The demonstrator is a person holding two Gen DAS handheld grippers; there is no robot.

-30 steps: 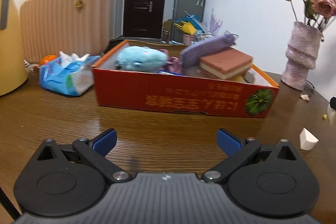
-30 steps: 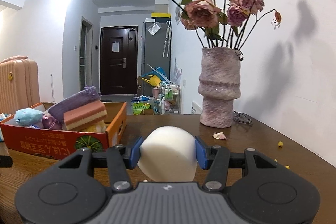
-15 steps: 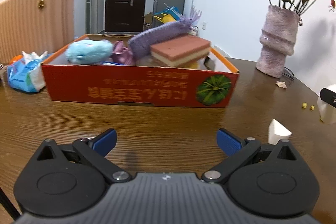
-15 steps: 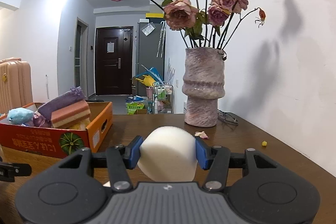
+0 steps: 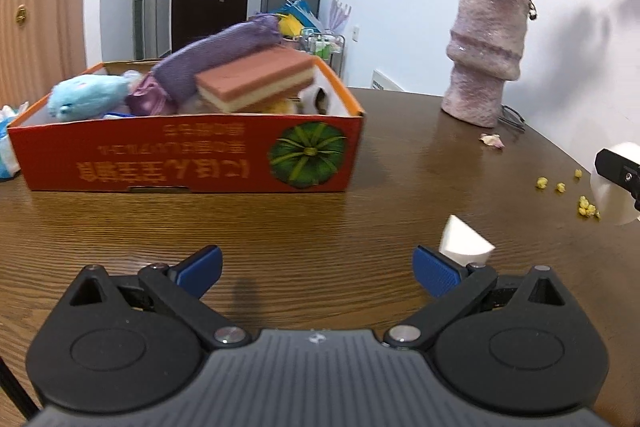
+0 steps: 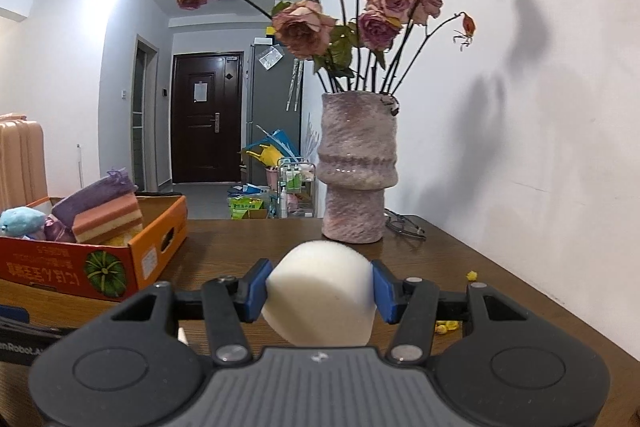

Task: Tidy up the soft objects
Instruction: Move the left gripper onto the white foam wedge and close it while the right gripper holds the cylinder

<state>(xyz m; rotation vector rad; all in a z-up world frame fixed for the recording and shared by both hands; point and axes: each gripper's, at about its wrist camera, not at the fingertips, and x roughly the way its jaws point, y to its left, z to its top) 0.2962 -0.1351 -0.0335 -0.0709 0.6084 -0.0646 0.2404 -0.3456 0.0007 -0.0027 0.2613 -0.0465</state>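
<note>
Showing orange box (image 5: 188,163), pumpkin picture (image 5: 307,155), unreadable print

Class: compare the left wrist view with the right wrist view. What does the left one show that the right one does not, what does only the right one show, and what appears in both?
Only the left wrist view shows the open left gripper, empty, and the small white wedge-shaped sponge on the brown wooden table.

Only the right wrist view shows the right gripper shut on the round white foam sponge and the full bouquet of dried pink roses.

Both show the orange cardboard box of soft items and the mottled pink ceramic vase.
</note>
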